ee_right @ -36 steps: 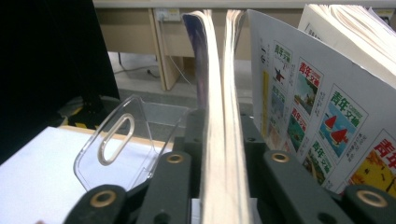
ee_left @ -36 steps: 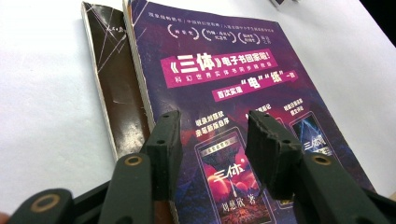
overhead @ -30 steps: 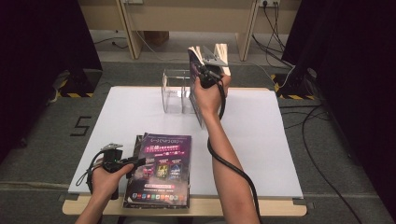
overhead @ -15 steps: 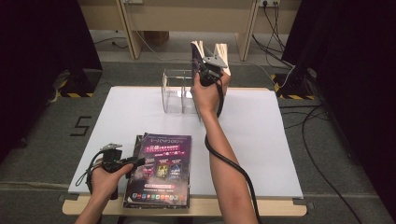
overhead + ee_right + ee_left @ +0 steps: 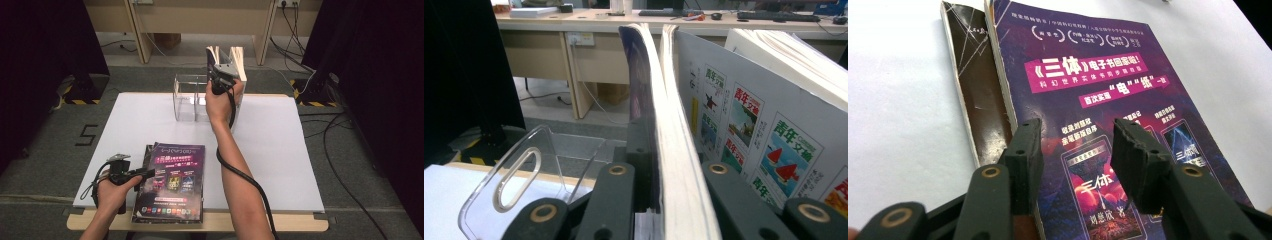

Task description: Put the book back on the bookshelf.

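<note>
A book (image 5: 659, 125) stands upright in my right gripper (image 5: 222, 80), jaws clamped on it but just easing, at the clear rack (image 5: 190, 97) on the table's far edge; my left gripper (image 5: 131, 173) hovers released over the near-edge magazine (image 5: 1108, 130).

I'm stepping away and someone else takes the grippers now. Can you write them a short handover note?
Right hand-held gripper: clamped on an upright magazine, jaws just easing, at the clear rack at the table's far edge, beside a standing magazine with sailboat pictures.
Left hand-held gripper: open, over the purple magazine on the near-edge stack.
Done: at least one magazine stands upright.
Left: seat the held one, then move the purple one and the brown one beneath it.
</note>
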Tool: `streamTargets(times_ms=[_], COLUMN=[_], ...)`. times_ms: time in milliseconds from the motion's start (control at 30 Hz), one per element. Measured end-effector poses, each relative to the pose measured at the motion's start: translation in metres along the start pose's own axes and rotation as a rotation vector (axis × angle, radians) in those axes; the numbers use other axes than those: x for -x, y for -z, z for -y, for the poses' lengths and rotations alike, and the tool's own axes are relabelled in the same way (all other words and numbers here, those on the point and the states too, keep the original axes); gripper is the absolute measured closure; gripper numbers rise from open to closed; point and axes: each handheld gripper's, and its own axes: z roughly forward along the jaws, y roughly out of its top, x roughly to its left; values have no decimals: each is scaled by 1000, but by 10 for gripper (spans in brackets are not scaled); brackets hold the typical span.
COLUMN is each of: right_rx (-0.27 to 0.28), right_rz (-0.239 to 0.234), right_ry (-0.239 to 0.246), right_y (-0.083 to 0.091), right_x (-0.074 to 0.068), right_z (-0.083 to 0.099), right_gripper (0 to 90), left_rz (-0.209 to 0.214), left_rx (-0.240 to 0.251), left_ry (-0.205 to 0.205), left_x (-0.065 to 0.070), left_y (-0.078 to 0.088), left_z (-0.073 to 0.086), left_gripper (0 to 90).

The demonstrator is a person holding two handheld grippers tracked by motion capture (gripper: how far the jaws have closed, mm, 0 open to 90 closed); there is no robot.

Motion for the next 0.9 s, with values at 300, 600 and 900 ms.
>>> streamTargets(times_ms=[300, 600, 900], right_rx=[-14, -22, -42], right_rz=[-35, -58, -61], right_ry=[12, -23, -22], right_y=[10, 21, 26], right_x=[2, 9, 11], right_z=[0, 4, 12], right_gripper=[713, 708, 711], left_rz=[4, 2, 2], left_rx=[-4, -12, -15], left_ry=[-7, -11, -13], left_x=[3, 4, 5], left_y=[-3, -4, -4], left_z=[1, 2, 2], left_gripper=[547, 547, 547])
